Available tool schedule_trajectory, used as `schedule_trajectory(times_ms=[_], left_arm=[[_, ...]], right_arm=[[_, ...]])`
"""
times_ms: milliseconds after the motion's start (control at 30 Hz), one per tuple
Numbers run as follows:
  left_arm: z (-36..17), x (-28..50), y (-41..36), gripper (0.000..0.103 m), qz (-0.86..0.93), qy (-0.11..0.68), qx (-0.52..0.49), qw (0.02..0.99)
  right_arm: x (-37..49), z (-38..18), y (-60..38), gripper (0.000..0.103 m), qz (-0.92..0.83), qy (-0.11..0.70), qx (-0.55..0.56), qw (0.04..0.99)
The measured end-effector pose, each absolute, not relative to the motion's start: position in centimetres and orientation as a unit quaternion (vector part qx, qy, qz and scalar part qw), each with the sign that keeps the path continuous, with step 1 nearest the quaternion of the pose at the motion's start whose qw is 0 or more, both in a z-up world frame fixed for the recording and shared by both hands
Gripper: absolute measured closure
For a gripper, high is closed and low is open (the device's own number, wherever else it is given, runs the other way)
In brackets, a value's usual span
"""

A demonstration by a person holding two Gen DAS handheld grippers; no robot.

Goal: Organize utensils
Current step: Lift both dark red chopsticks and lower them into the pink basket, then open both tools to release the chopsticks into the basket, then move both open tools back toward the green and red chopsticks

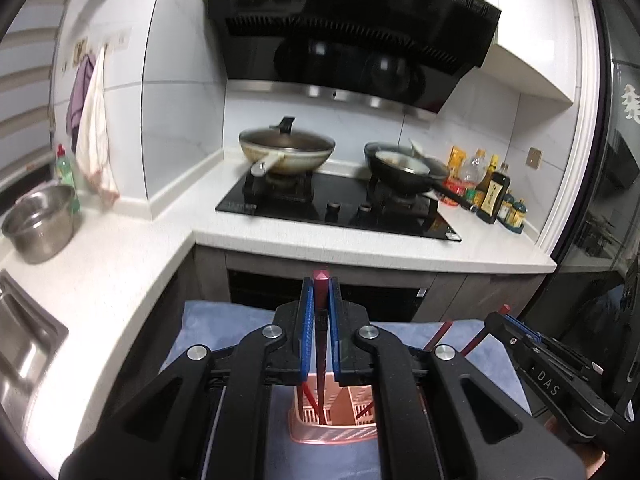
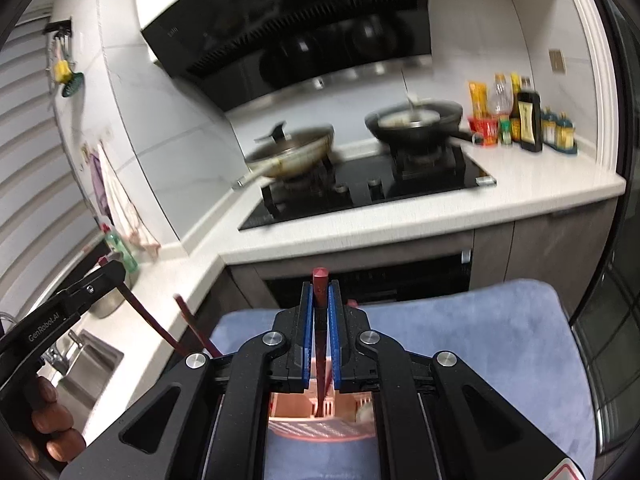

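A holder (image 1: 334, 416) sits on a cloth (image 1: 224, 320) below both grippers' tips. The stove (image 1: 340, 208) lies beyond them, 2 pans on it.

A black range hood (image 1: 352, 28) hangs over a black glass hob (image 1: 340, 208) set in a white counter (image 1: 360, 248). On the left burner sits a lidded wok (image 1: 286, 150); on the right, a dark pan (image 1: 404, 172) holding food. Sauce bottles (image 1: 486, 190) cluster against the wall right of the hob. Towels (image 1: 90, 120) hang from hooks on the tiled wall at left, above a green dish-soap bottle (image 1: 66, 170) and a steel pot (image 1: 40, 222) beside the sink (image 1: 24, 344). A blue cloth (image 2: 460, 340) covers the surface in the foreground, below the counter's edge.
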State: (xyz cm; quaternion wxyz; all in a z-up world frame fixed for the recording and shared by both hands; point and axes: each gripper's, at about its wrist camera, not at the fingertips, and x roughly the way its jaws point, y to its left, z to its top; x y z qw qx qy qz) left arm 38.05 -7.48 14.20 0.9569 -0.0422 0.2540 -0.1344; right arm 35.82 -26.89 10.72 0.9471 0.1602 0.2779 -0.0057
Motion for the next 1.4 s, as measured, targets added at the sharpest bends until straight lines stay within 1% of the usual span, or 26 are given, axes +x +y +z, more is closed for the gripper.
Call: schedule_trajectory(times_ms=[233, 267, 300, 367, 400, 433, 467, 500, 633, 667, 767, 1000, 1400], left_arm=[[12.7, 38.4, -7.3, 0.096, -0.13, 0.273, -0.045, 0.952], [12.5, 38.3, -7.2, 0.095, -0.126, 0.273, -0.045, 0.953], [12.4, 38.2, -7.2, 0.094, -0.121, 0.272, -0.043, 0.954], [12.3, 38.1, -7.2, 0.077, -0.108, 0.274, -0.037, 0.955], [12.2, 37.9, -7.1, 0.064, -0.101, 0.275, -0.036, 0.955], [12.2, 37.8, -7.0, 0.06, -0.097, 0.273, -0.036, 0.956], [12.2, 37.4, -7.0, 0.059, -0.091, 0.272, -0.032, 0.957], [12.3, 37.2, -6.9, 0.059, -0.091, 0.273, -0.03, 0.957], [12.4, 36.1, -6.6, 0.058, -0.085, 0.276, -0.022, 0.957], [12.4, 35.7, -6.6, 0.057, -0.084, 0.277, -0.021, 0.957], [12.4, 34.4, -6.3, 0.051, -0.081, 0.277, -0.015, 0.957], [11.8, 30.2, -5.8, 0.051, -0.082, 0.282, 0.008, 0.956], [8.1, 24.3, -5.2, 0.051, -0.09, 0.319, 0.021, 0.943]], right_arm=[[35.9, 9.1, -26.7, 0.095, -0.006, 0.296, 0.156, 0.942], [35.8, 9.1, -26.7, 0.09, -0.006, 0.294, 0.154, 0.943], [35.6, 9.0, -26.6, 0.088, -0.011, 0.293, 0.15, 0.944], [35.3, 9.1, -26.3, 0.078, -0.016, 0.291, 0.142, 0.946], [35.0, 9.2, -26.3, 0.077, -0.017, 0.29, 0.14, 0.946], [34.8, 9.3, -26.2, 0.077, -0.017, 0.29, 0.14, 0.947], [34.5, 9.4, -26.2, 0.077, -0.018, 0.289, 0.138, 0.947], [34.2, 9.5, -26.2, 0.077, -0.018, 0.288, 0.137, 0.947], [32.5, 10.2, -26.0, 0.069, -0.017, 0.282, 0.133, 0.95], [31.8, 10.3, -25.9, 0.068, -0.016, 0.281, 0.132, 0.951], [29.9, 10.5, -25.7, 0.068, -0.016, 0.281, 0.125, 0.951], [24.6, 9.1, -24.2, 0.068, -0.011, 0.301, 0.104, 0.948], [16.6, 4.9, -21.8, 0.068, -0.001, 0.347, 0.076, 0.935]])
